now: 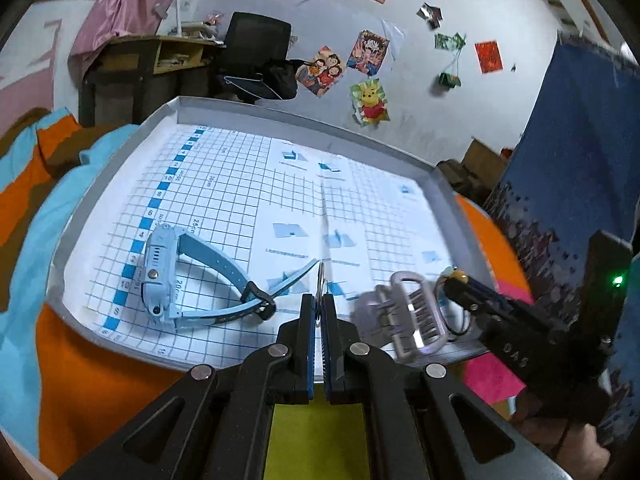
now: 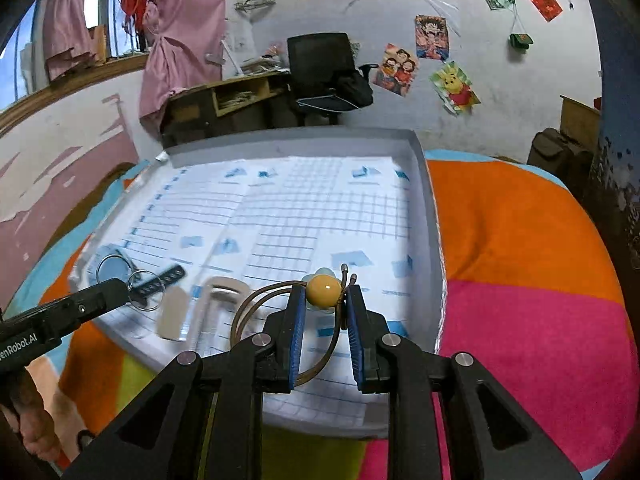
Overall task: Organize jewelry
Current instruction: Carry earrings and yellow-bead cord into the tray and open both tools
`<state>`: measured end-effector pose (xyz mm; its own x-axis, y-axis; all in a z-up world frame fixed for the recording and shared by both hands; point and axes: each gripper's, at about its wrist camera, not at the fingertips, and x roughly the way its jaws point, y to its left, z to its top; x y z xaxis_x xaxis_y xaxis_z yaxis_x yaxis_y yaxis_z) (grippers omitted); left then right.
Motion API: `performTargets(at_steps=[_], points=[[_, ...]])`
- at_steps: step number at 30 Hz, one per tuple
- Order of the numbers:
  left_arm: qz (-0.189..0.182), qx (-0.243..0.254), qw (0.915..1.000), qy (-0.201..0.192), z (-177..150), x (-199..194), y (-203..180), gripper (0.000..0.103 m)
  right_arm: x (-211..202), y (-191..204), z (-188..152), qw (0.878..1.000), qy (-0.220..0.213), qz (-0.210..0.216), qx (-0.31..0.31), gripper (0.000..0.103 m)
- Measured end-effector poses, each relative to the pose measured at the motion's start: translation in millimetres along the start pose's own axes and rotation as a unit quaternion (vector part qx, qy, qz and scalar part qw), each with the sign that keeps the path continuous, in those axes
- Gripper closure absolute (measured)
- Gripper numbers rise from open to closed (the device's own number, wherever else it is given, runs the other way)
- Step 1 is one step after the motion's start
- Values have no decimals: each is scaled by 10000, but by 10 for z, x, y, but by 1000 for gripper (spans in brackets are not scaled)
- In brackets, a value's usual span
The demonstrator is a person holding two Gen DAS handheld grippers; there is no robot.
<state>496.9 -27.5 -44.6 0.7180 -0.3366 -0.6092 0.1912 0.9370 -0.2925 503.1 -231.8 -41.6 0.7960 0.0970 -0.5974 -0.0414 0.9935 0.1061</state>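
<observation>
At the bottom of the right wrist view, the right gripper (image 2: pixel 327 312) was clamped on a yellow round bead (image 2: pixel 323 289) strung on a brown cord loop (image 2: pixel 256 304), while the left gripper (image 1: pixel 319 312), at bottom centre of its view, was shut on a thin silver ring (image 1: pixel 320 280). Both probably wanted lowering gently into the shallow white grid-lined tray (image 1: pixel 116 152), clear of the pale blue strap watch (image 1: pixel 160 276) at lower left (release only once touching). Farther left in the right view, the left gripper's arm read "enRobot.AI".

Grid sheet (image 1: pixel 224 208): ruler marks "25cm", "20cm", "30cm" legible. Left claw (image 2: pixel 120 288) body: partial lettering "enRobot.AI". Right claw (image 1: pixel 452 280) body: "OAS".
</observation>
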Motion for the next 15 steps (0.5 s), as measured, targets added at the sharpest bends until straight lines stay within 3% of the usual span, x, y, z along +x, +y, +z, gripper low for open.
performTargets(at_steps=[5,7,9,11,13,15], points=[[359,42,9993,-68,-7,-43,-22,98,-10,-22,-46,9999,-94,-81,-45,82],[664,13,9977,-98,2,-65,-21,93,-54,-42,-40,9998,-164,-97,-46,69],[774,-73,9969,-113,3,-102,-5,76,-118,-50,-33,9995,-252,-149,-99,64],[867,-231,9956,-255,-17,-194,18,39,-179,-75,-21,9993,-305,-174,-155,63],[981,-333,9929,-586,-46,-356,19,23,-282,-111,-22,9990,-381,-187,-167,61],[1011,-329,9913,-771,-58,-495,-5,21,-406,-138,-28,9985,-487,-198,-151,52]])
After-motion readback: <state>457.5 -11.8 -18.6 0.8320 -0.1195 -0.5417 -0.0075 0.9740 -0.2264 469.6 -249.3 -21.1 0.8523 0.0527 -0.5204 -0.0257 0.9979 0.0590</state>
